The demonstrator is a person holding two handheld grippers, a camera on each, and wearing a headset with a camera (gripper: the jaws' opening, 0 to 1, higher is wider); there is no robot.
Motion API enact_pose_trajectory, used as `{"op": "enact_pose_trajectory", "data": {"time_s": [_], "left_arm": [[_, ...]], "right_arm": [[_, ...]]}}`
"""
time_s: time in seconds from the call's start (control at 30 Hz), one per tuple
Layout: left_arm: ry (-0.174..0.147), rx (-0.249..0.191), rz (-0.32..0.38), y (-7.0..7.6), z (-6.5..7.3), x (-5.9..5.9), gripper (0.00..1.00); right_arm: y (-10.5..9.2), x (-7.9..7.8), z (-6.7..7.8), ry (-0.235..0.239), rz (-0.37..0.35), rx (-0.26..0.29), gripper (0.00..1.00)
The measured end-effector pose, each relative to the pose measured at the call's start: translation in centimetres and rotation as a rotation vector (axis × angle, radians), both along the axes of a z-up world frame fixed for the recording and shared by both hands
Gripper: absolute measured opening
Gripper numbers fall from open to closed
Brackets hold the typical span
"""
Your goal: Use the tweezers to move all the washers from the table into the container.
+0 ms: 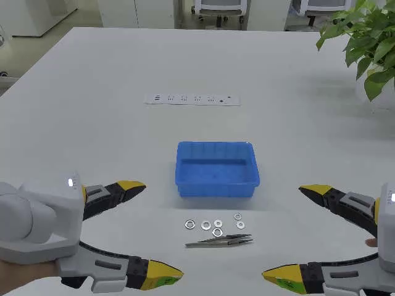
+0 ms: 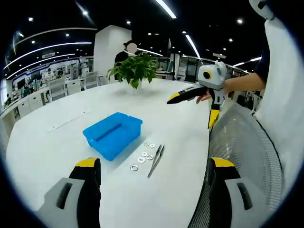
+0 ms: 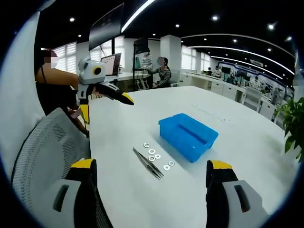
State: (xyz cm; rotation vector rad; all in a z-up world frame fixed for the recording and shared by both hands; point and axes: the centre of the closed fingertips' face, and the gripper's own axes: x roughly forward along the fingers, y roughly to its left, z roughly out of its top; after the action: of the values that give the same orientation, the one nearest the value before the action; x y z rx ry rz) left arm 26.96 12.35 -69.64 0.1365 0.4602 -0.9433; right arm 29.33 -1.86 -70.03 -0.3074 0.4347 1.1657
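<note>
Washers point(image 1: 205, 225), six or so, sit loose on the desk point(image 1: 92, 92) in the gap between the two sets of fingers, and none are in the blue container point(image 1: 216, 169) just past the fingertips. The tweezers point(image 1: 219, 241) lie flat right up against one washer, untouched. The left gripper point(image 1: 157, 228) and right gripper point(image 1: 287, 231) both have their fingers spread wide, holding nothing. My worry is that grabbing something that thin and flat could skid it into the washers and scatter them.
</note>
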Motion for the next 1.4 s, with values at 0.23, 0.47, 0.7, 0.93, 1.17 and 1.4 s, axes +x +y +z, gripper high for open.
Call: {"op": "enact_pose_trajectory", "data": {"time_s": [0.23,0.47,0.7,0.93,1.17,1.4], "left_arm": [[0.009,0.004,-0.006,0.2,-0.3,0.0,1.00],[0.013,0.008,-0.010,0.2,-0.6,0.1,1.00],[0.018,0.007,0.005,0.8,-0.7,0.1,1.00],[0.028,0.010,0.020,1.1,-1.0,-0.1,1.00],[0.041,0.007,0.001,0.6,-1.1,-0.4,1.00],[0.045,0.040,-0.008,0.6,-1.4,-0.5,1.00]], "right_arm": [[-0.1,-0.1,-0.1,0.007,-0.004,-0.002,0.94],[-0.2,-0.1,-0.1,0.009,-0.006,0.000,0.94],[-0.1,0.1,-0.1,0.007,-0.010,0.003,0.93],[0.0,0.2,-0.1,0.007,-0.002,-0.004,0.93],[0.0,0.2,-0.5,0.012,0.004,-0.010,0.93],[0.4,0.1,-0.4,0.028,0.000,0.020,0.92]]}}
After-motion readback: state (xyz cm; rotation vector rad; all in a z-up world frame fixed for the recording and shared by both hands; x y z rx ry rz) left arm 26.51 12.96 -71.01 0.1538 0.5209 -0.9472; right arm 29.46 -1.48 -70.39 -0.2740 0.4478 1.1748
